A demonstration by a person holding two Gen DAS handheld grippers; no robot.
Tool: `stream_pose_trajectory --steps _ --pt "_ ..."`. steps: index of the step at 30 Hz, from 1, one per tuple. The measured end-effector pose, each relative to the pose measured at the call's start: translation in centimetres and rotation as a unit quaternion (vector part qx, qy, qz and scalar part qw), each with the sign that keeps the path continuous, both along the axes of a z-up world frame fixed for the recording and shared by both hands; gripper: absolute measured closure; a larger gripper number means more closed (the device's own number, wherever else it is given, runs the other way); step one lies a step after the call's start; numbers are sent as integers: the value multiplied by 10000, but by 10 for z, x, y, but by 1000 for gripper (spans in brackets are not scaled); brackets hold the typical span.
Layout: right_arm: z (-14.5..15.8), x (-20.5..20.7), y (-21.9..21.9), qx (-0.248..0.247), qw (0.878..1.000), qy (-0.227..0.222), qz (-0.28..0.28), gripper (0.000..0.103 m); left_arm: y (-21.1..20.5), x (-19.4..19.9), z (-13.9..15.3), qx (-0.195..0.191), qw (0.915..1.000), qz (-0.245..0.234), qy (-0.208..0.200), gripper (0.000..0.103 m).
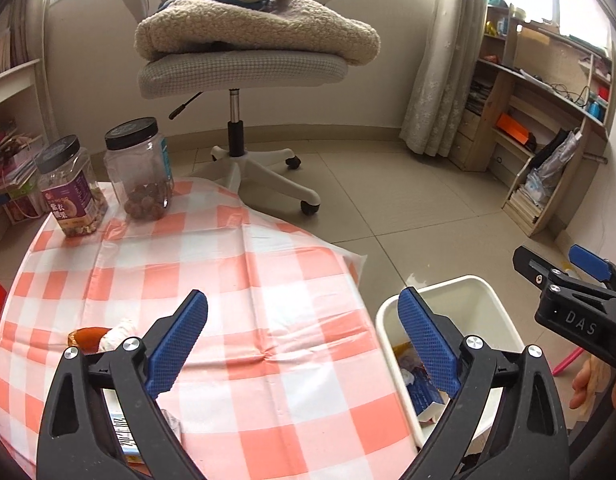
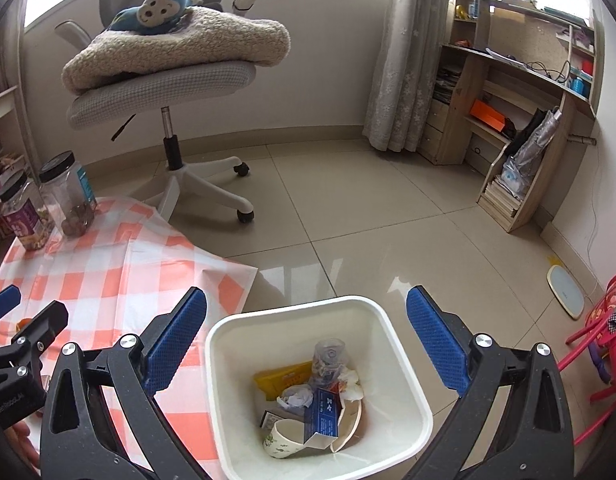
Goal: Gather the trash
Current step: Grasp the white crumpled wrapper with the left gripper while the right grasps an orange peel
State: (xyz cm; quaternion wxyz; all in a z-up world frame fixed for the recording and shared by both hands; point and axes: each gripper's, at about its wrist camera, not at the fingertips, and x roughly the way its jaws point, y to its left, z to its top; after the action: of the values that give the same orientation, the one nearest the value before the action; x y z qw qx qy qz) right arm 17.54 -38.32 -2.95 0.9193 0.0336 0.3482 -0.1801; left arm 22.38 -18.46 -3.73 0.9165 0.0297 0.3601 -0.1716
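My left gripper (image 1: 301, 300) stands open over the checked tablecloth (image 1: 267, 264), with nothing between its blue pads. Near its left finger lie a crumpled white tissue (image 1: 115, 334) and an orange scrap (image 1: 87, 338). A printed packet (image 1: 125, 436) shows under that finger. The white bin (image 1: 488, 300) stands on the floor to the right of the table. My right gripper (image 2: 305, 300) hangs open and empty above this bin (image 2: 291, 308). Inside it lie a paper cup (image 2: 283, 440), a blue carton (image 2: 324, 412), a yellow packet (image 2: 283, 378) and a clear plastic cup (image 2: 328, 356).
Two black-lidded jars (image 1: 139, 168) (image 1: 71, 192) stand at the table's far left. An office chair (image 1: 235, 68) with a blanket and a plush monkey sits behind it. A wooden shelf (image 2: 520, 120) lines the right wall. A pink stool (image 2: 600, 340) and a scale (image 2: 566, 290) are on the right floor.
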Motion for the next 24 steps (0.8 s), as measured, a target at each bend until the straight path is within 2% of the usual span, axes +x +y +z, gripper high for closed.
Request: stream_pose_trajectory --steps 5,13,16,20,24 --pt "-4 18 29 112 9994 193 273 7 37 15 -10 258 9991 290 160 10" --pt "-12 42 82 41 9966 395 722 7 110 56 -30 564 9921 835 750 10" --pt "-12 49 104 55 9948 438 922 7 134 73 -43 717 9865 851 1203 10" --pt "-11 59 128 128 9924 474 1129 7 149 86 -70 904 9756 545 1928 10" --pt "-12 70 139 490 9902 570 1179 7 157 93 -102 1158 9645 587 2301 14"
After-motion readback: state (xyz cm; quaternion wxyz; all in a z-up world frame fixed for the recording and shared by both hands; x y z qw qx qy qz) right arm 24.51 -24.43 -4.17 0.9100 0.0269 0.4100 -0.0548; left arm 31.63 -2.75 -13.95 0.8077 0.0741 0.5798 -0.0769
